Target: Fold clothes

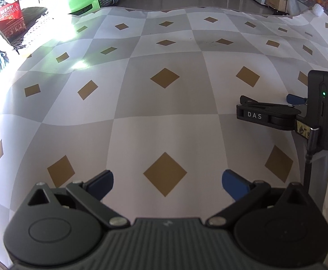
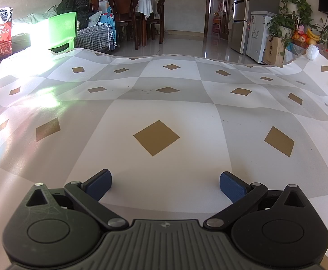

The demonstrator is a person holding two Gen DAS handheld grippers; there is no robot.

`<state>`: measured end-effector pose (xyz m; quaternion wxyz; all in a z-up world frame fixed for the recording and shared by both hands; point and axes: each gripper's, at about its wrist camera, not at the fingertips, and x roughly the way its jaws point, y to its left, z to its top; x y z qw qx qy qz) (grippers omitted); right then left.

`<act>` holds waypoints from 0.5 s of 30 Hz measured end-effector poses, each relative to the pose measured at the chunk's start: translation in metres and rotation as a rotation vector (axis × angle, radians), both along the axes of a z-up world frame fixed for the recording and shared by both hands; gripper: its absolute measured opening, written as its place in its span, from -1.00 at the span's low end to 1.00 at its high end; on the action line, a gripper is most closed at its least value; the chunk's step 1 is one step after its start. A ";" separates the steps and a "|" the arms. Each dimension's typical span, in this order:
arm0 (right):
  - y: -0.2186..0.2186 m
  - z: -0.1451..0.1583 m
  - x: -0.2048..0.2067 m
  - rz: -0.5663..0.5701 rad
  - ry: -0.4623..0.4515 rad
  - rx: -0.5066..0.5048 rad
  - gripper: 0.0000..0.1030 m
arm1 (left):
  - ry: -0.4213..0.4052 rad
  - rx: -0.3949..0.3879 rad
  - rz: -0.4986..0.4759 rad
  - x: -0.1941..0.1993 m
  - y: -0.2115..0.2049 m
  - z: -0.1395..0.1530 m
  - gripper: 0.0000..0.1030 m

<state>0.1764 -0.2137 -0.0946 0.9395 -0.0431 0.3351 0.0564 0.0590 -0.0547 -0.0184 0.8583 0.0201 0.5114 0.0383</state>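
Left view alone shows the right gripper (image 1: 265,104) side-on; both grippers—left gripper (image 1: 167,181) too—gape wide, empty, above a checked tablecloth (image 2: 164,103)—no clothes visible; chairs (image 2: 128,6) beyond.

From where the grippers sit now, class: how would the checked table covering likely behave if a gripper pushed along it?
The table covering would probably slide and ruck up: its far edge already lies wavy. It looks thin and floppy, not stiff. Its glossy glare suggests a slippery surface, so the open right gripper may skid.
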 end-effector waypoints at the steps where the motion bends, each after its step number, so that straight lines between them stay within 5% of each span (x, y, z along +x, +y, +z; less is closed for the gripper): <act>1: 0.000 0.000 0.000 0.000 0.000 0.000 0.99 | 0.003 -0.001 0.009 0.001 0.002 -0.002 1.00; 15: 0.000 0.000 0.000 0.000 0.000 0.000 1.00 | 0.050 0.002 0.124 0.006 0.038 -0.024 1.00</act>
